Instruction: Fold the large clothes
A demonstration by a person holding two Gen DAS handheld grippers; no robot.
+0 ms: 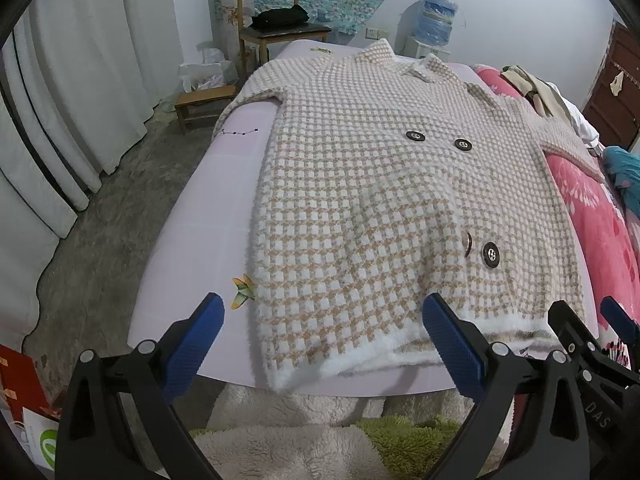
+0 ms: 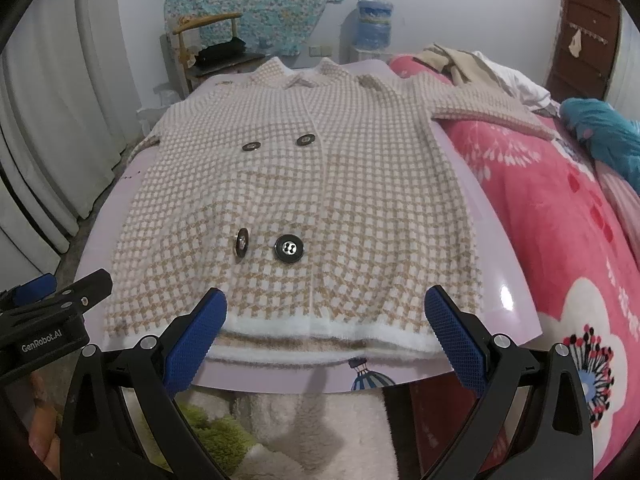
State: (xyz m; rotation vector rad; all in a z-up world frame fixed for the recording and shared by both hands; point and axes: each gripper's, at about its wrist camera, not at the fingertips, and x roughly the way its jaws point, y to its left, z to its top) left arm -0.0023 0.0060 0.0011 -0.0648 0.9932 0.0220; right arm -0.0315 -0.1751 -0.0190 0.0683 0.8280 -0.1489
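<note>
Both jaw sets are held wide open and empty, just short of the hem: left gripper, right gripper. The coat is spread flat, front up, on a lilac board over the bed. Four dark buttons are seen. A chair stands beyond.
</note>
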